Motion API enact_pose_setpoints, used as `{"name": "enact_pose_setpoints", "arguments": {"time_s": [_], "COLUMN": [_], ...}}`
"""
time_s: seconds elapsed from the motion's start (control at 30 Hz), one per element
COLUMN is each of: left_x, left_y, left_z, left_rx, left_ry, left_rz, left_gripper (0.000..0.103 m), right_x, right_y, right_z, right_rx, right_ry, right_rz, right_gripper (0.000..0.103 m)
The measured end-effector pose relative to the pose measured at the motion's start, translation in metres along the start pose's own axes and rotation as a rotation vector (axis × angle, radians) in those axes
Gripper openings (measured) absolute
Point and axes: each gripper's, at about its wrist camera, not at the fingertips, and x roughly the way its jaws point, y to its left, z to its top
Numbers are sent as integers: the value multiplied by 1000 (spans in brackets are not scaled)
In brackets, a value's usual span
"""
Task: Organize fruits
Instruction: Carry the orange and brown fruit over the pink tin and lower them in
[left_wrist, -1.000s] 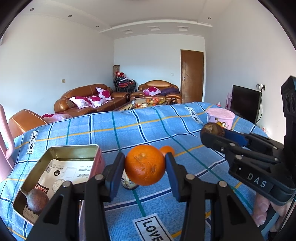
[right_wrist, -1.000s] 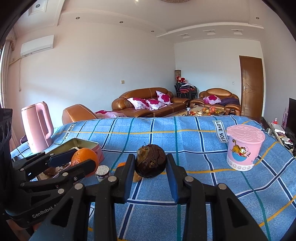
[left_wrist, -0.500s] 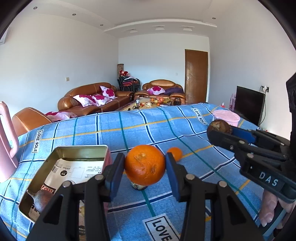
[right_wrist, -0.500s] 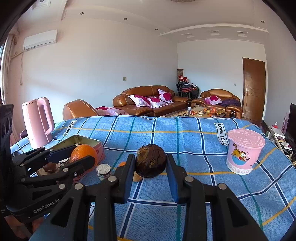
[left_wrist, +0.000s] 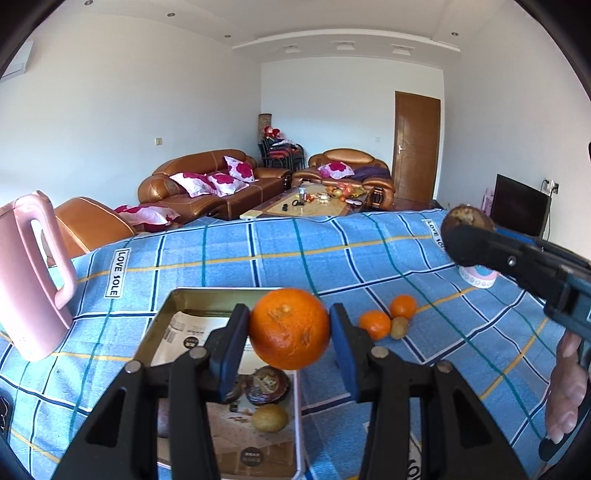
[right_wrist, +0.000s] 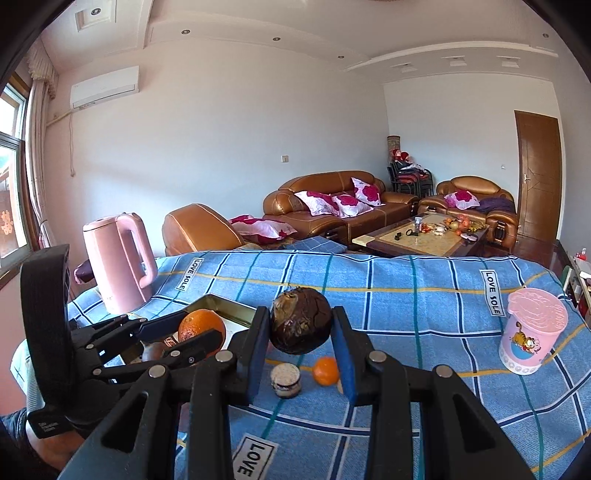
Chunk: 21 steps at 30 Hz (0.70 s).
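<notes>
An orange (left_wrist: 289, 328) is being clamped between the pads of the left gripper (left_wrist: 289, 334) and carried above the open tin (left_wrist: 192, 293), presumably for deposit beside the fruit already lying inside. A dark brown fruit (right_wrist: 301, 320) is being gripped by the right gripper (right_wrist: 300, 332), well above the checked cloth (right_wrist: 424, 295). Two small oranges (left_wrist: 375, 324) are being left on the cloth, right of the tin.

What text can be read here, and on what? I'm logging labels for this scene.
"LOVE SOLE": white patches on the blue cloth, several times.
"LOVE": a patch cut off at the cloth's near edge.
Paper in the tin: print too small to read.
Left gripper label: blurred.
Pink cup: a cartoon cat, no legible words.
</notes>
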Motion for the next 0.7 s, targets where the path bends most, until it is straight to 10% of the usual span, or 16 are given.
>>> {"name": "enact_pose_setpoints", "arguments": {"time_s": [0.7], "left_x": [46], "left_y": [79], "left_z": [-16], "left_rx": [-32], "left_ry": [137], "left_rz": [108], "left_gripper": [46], "right_x": [100], "right_y": [57], "right_z": [-18], "right_rx": [-85], "right_ry": [174], "right_rz": [103], "right_gripper": [36]}}
